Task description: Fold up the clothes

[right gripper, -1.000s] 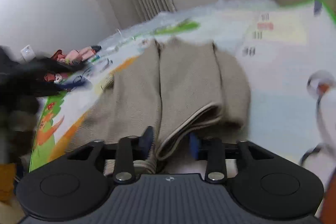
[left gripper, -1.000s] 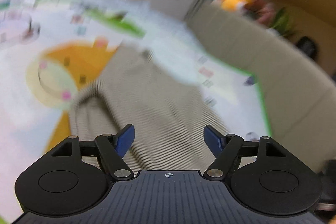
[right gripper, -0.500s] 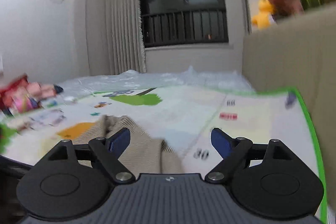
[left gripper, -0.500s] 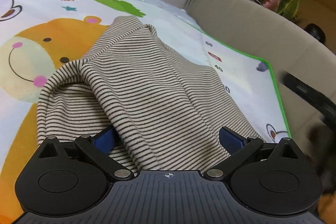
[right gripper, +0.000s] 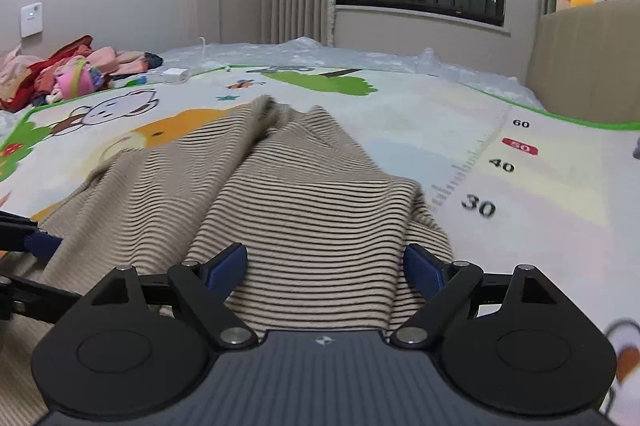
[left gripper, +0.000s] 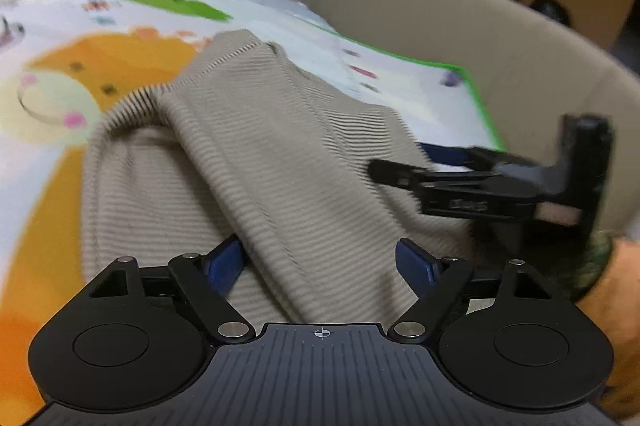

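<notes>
Since half a second ago both of my grippers have dropped toward the beige, dark-striped knit garment (right gripper: 304, 194), and my right gripper (right gripper: 324, 266), which then faced the window, now points down onto the cloth. Its jaws stand wide, a fold of the garment lying between the blue pads (right gripper: 226, 264) without being pinched. My left gripper (left gripper: 320, 262) has its jaws closing from their widest, a ridge of the same cloth between them, the pads not yet pressing. Seen from my left wrist, the right gripper (left gripper: 472, 178) reaches over the garment's right edge. The garment lies rumpled on the cartoon-printed play mat (right gripper: 520, 186), over its orange bear. Beyond the mat's far left corner sits a heap of red and pink clothes (right gripper: 68, 70).
</notes>
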